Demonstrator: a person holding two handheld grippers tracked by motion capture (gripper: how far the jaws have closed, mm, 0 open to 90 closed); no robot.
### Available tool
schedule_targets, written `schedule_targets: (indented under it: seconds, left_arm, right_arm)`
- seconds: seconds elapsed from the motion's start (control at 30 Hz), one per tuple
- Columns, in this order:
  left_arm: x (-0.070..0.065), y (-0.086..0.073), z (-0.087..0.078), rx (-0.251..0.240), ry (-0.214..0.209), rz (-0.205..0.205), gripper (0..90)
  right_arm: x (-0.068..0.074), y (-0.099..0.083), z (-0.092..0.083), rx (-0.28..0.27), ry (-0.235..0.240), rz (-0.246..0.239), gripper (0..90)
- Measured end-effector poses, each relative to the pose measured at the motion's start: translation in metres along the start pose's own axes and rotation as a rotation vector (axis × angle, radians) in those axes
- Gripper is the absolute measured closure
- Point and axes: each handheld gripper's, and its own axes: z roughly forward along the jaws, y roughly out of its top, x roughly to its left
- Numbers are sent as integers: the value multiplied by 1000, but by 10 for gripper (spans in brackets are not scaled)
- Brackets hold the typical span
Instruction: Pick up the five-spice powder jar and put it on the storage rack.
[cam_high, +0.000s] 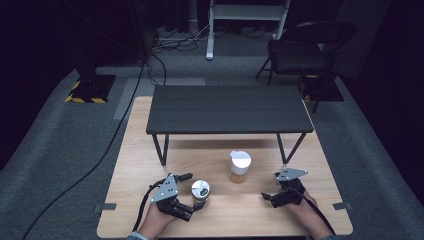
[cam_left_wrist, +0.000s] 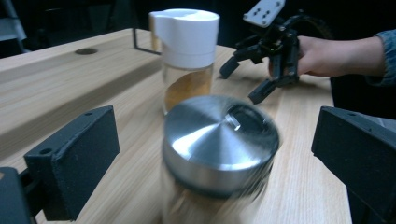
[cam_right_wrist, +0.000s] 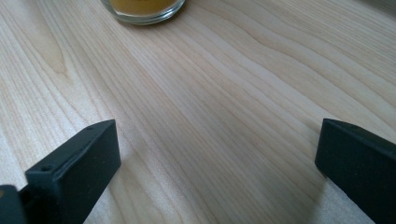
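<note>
Looks like the approach step: left gripper (cam_high: 196, 191) wide apart around the metal-lidded jar (cam_high: 200, 190), lower centre-left of the high view, not clamped. Right gripper (cam_high: 270, 186) apart too, nothing between, lower right. Next probably: squeeze on gently.

We record a light wooden table (cam_high: 150, 150) carrying a dark low shelf (cam_high: 230, 107) on thin legs across its far half. In front of the shelf stands a glass jar with a white lid (cam_high: 239, 166), amber contents in its lower part. Nearer the front edge, to its left, stands a smaller jar with a metal lid (cam_high: 200, 190). The left gripper (cam_high: 192, 191) has its jaws spread, one on either side of that metal-lidded jar. The right gripper (cam_high: 272, 186) rests to the right of the white-lidded jar, apart from it.
</note>
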Motion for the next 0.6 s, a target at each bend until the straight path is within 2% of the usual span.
schedule_targets:
  seconds: [0.2, 0.33, 0.43, 0.6]
  left_arm:
    - [2, 4, 11, 10, -23, 11, 20]
    - [5, 4, 17, 57, -35, -5, 37]
    - [7, 2, 20, 91, -25, -28, 59]
    - [6, 2, 25, 132, -21, -26, 98]
  right_arm:
    - [1, -1, -1, 0, -1, -1, 0]
    - [1, -1, -1, 0, 0, 0, 0]
    - [1, -1, -1, 0, 0, 0, 0]
    - [1, -1, -1, 0, 0, 0, 0]
